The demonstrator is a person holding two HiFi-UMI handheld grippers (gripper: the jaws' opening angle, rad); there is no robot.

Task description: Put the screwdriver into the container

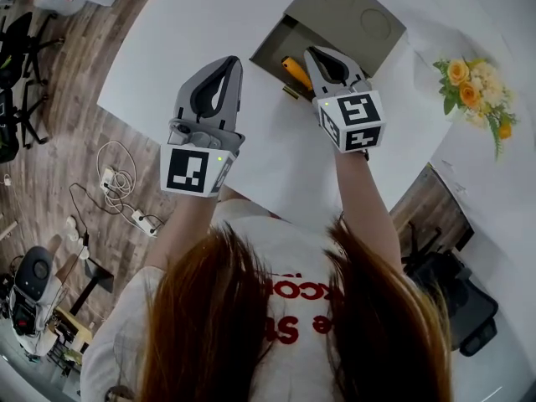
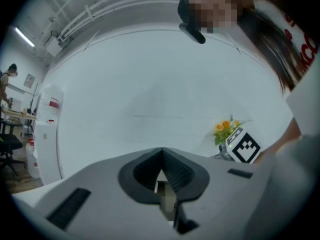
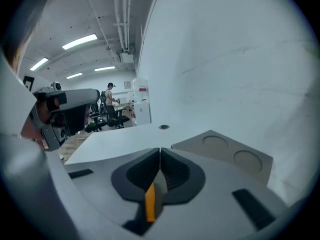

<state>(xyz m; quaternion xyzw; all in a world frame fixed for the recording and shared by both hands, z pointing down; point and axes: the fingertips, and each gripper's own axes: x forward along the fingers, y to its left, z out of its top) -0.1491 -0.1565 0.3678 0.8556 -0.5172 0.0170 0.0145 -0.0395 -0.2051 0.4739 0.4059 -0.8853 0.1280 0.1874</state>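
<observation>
**bench_lurker:** What are your two tools doing right now, spread or closed?

**me:** Both are pressed together. In my right gripper (image 3: 160,150) view the grey jaws meet at the tips with nothing pinched there. A sliver of orange shows through the slot lower down between the pads, and I can't tell from that camera whether they touch it. My left gripper (image 2: 161,150) is the same: tips meeting, empty, held over the white table (image 1: 209,15) off to the side of the box.

**bench_lurker:** And the thing you're meant to drop in?

**me:** The orange-handled screwdriver (image 1: 295,71) lies tilted inside the open grey-brown box-shaped container (image 1: 270,44), just beside the right gripper's nose. Only the head view shows that properly.

**bench_lurker:** Do the cameras differ on anything else?

**me:** Yeah, a fair bit.
- **Head view:** I see the container's flat lid with two round recesses (image 1: 356,19) folded back. A bunch of orange and yellow flowers (image 1: 473,90) sits well off to the right, and cables with a power strip (image 1: 126,199) lie on the wooden floor.
- **Left gripper view:** It looks across bare tabletop and catches the flowers plus the right gripper's black-and-white marker cube (image 2: 245,146).
- **Right gripper view:** It gets the lid up close and, far behind, a person (image 3: 109,96) standing among office chairs.
</observation>
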